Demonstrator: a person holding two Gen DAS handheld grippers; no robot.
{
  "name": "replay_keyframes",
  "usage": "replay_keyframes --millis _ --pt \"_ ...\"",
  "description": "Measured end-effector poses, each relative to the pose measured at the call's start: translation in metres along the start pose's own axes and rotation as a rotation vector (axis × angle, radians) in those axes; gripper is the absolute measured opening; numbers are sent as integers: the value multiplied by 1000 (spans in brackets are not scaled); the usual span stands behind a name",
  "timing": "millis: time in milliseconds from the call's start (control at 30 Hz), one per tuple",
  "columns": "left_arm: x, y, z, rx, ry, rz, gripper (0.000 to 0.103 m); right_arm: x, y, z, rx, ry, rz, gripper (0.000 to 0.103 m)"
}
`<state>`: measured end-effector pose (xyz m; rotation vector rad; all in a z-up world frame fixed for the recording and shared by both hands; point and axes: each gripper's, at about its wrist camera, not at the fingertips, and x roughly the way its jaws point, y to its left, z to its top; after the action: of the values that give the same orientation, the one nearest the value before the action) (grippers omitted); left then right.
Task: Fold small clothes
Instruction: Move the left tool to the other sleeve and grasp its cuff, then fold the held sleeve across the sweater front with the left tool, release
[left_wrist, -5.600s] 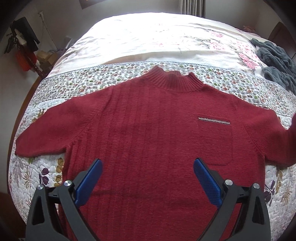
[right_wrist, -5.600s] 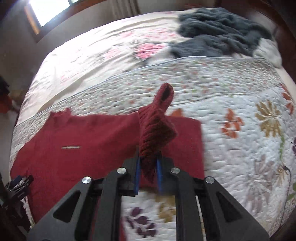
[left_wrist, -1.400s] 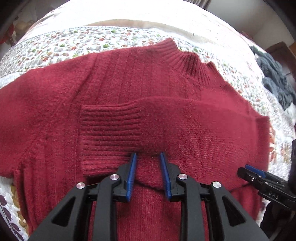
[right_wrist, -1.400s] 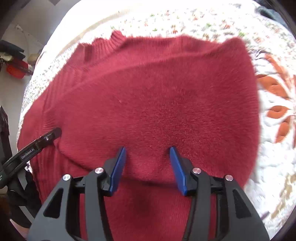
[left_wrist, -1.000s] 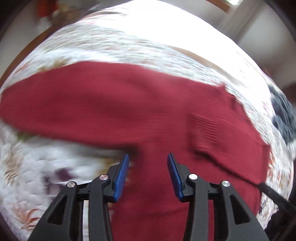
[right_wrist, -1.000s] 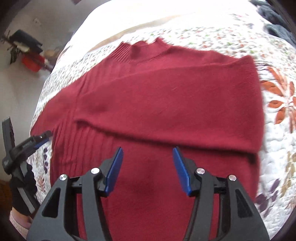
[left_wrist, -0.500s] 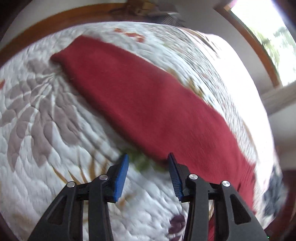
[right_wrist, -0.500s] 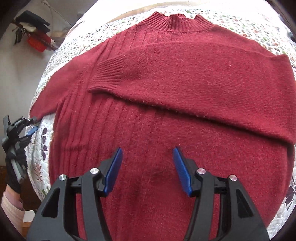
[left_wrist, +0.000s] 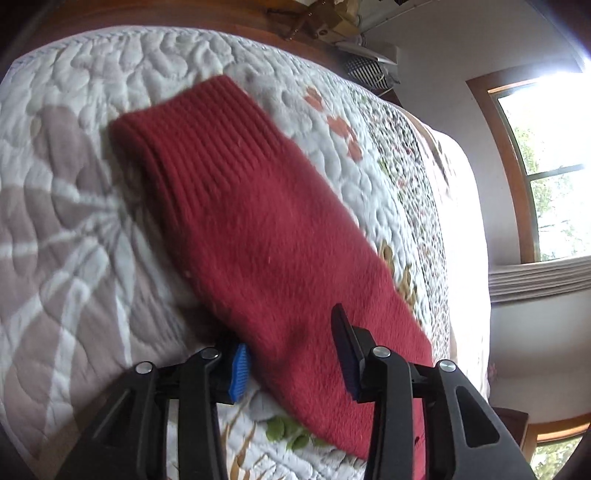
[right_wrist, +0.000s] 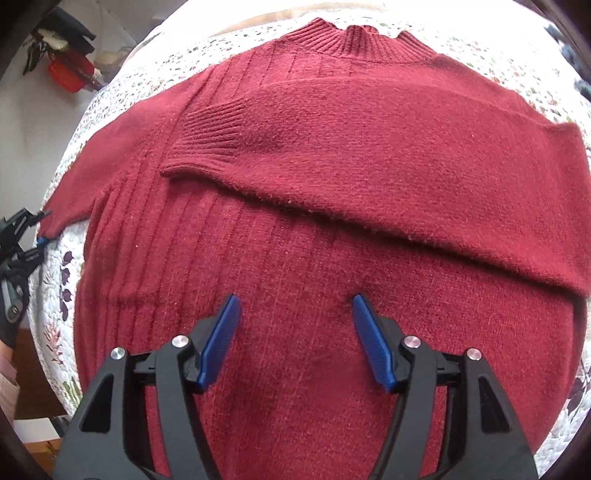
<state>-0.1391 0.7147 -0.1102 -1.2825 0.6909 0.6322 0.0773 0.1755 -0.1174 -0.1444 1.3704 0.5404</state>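
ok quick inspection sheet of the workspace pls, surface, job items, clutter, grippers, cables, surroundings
surface: quilted floral bedspread on a bed, wooden bed frame at its edge.
job's things: red knit sweater lying flat; one sleeve folded across the chest, cuff on the ribbed front; other sleeve lying out flat on the quilt.
clutter: dark knit item, barely visible at the right wrist view's edge.
grippers: left gripper open, fingers straddling the outstretched sleeve; right gripper open above the sweater's lower body.
cables: nothing seen.
surroundings: window, red and black items by the wall.
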Motion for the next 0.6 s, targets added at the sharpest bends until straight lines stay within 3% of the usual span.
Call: replay_keyframes --millis 367,467,600 --pt "-5 -6 4 58 -23 68 9 0 -4 0 1 -4 20 65" --pt "-13 -23 -2 135 -54 91 7 -2 -5 0 -5 -7 18 63" --pt "-25 -61 -20 253 -69 53 7 -12 -9 -3 17 -17 34 61"
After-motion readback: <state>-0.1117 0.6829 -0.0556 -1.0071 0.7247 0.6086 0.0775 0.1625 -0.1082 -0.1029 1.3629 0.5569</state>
